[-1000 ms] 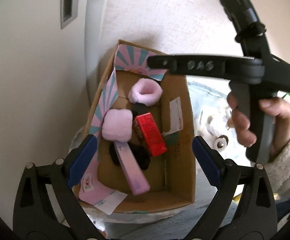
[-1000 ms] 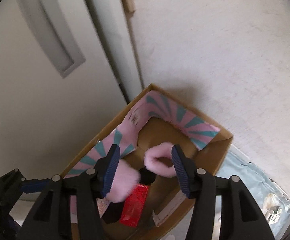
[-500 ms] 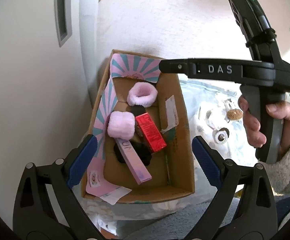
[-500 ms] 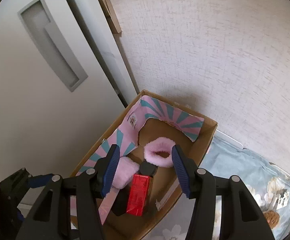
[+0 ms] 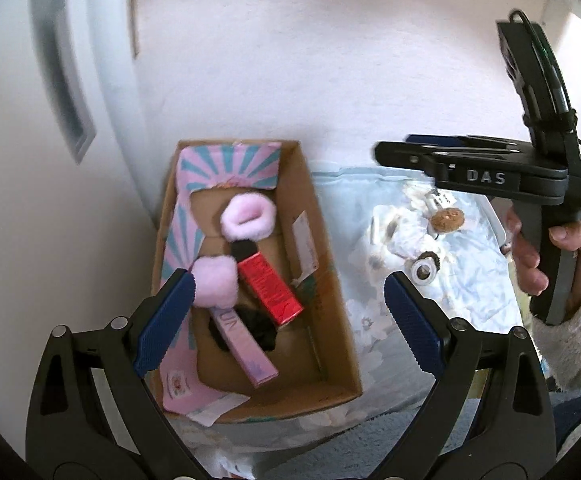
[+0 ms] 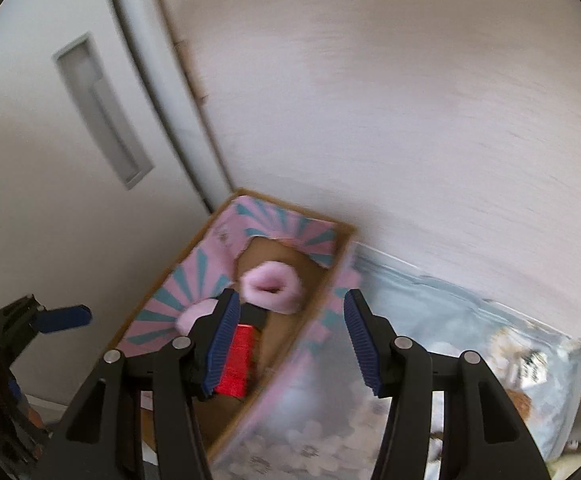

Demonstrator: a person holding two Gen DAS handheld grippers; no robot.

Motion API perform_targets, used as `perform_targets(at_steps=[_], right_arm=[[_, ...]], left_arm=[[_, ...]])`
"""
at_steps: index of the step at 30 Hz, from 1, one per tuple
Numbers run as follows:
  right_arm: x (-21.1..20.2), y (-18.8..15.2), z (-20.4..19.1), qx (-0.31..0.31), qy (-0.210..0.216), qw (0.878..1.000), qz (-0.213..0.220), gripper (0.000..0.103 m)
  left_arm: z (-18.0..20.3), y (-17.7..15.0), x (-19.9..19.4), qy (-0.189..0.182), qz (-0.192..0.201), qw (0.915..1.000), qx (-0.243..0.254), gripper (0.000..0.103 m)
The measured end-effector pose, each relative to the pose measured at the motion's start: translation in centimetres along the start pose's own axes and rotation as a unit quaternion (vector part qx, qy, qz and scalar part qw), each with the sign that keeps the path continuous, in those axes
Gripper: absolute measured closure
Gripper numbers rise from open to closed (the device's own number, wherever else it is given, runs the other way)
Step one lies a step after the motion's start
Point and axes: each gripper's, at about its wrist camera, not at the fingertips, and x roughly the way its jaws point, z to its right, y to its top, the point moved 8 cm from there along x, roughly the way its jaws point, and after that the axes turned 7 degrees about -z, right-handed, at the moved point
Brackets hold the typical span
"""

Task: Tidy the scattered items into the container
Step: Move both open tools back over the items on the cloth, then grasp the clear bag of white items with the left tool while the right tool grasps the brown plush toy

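Cardboard box (image 5: pixel 332 320) sits against the wall so nothing slides out; inside we see a pink scrunchie (image 5: pixel 249 217), red tube (image 5: pixel 270 288) and pink carton (image 5: pixel 244 344). We hold our left tool (image 5: pixel 286 312) and right tool (image 6: pixel 288 336) wide and empty above, judging most tidying done.

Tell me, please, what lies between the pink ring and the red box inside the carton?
In the left wrist view, a small black item sits between the pink ring and the red box in the carton.
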Motion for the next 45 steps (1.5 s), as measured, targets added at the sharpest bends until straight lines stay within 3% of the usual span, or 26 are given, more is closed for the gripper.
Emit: perform_targets(at_steps=[6,11,19,26,31,40,45], right_arm=[[-3.7,-2.1,6.6,0.065,-0.044,0.997,0.025,0.053],[-7.4,-5.2,13.2,0.138,-0.082,0.986,0.047,0.053],[-10.3,-11.0,19.3,0.196,-0.125,0.972,0.038,0.053],[-8.8,-13.8,21.8,0.202,-0.132,0.97,0.004,0.053],[-5.8,-15.5,22.8,0.175,-0.126,0.976,-0.037,0.053],[-0.5,-17.5,24.9,0.174,-0.065,0.98,-0.073,0.053],[1.7,-18.0,26.2,0.11,-0.089,0.985,-0.099,0.053]], left_arm=[[2.8,1.4,-0.2,0.004,0.007,0.9991,0.041,0.007],[6.3,2.8,0.6,-0.001,0.003,0.9969,0.079,0.007],[12.6,4.2,4.0,0.005,-0.019,0.9906,0.135,0.007],[17.3,5.0,10.5,0.014,-0.065,0.9813,0.18,0.007],[20.2,4.6,15.9,0.032,-0.093,0.9686,0.229,0.007],[22.3,4.0,24.4,0.059,-0.143,0.9438,0.292,0.007],[21.8,4.4,26.7,0.039,-0.167,0.9442,0.281,0.007]])
